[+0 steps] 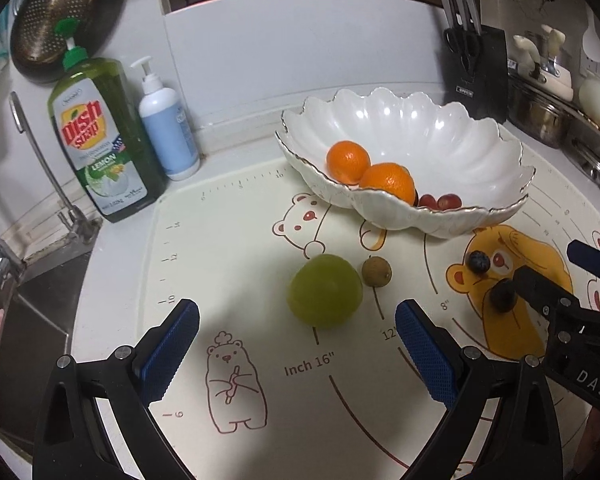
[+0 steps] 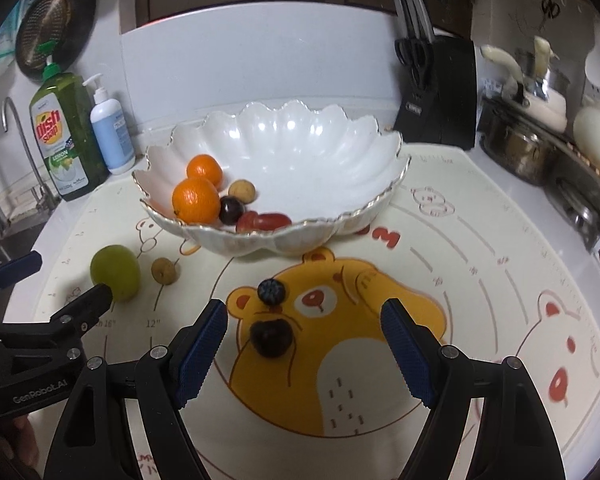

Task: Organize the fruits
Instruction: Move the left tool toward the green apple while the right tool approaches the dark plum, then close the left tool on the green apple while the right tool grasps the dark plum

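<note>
1. left gripper (image 1: 298, 344): jaws spread wide, nothing between the blue pads; it hangs over the near part of the mat (image 1: 228, 264).
2. green fruit (image 1: 325, 290) lies on the mat just ahead of the left gripper, in line with the gap between its fingers, not touched by either one.
3. small brown round fruit (image 1: 376, 272) sits just beside the green fruit on its right; cannot tell whether the two touch.
4. right gripper (image 2: 304, 344): jaws also wide apart, holding nothing.
5. dark round fruit (image 2: 271, 338) lies on the yellow bear print, between the right gripper's fingertips and clear of both pads.
6. blueberry (image 2: 271, 291) rests on the mat just beyond the dark round fruit, on the bear's brow.
7. white scalloped bowl (image 2: 320, 152) stands on the far part of the mat; its left side holds two oranges (image 2: 196, 201), a tan round fruit (image 2: 242, 192), a dark grape (image 2: 231, 210) and red grapes (image 2: 264, 221), bunched together.
8. rest of the bowl interior is bare white.
9. background, left: dish soap bottle (image 1: 100, 140) and white pump bottle (image 1: 166, 128) side by side by the sink faucet (image 1: 44, 168).
10. background, right: black knife block (image 2: 436, 92) behind the bowl.
</note>
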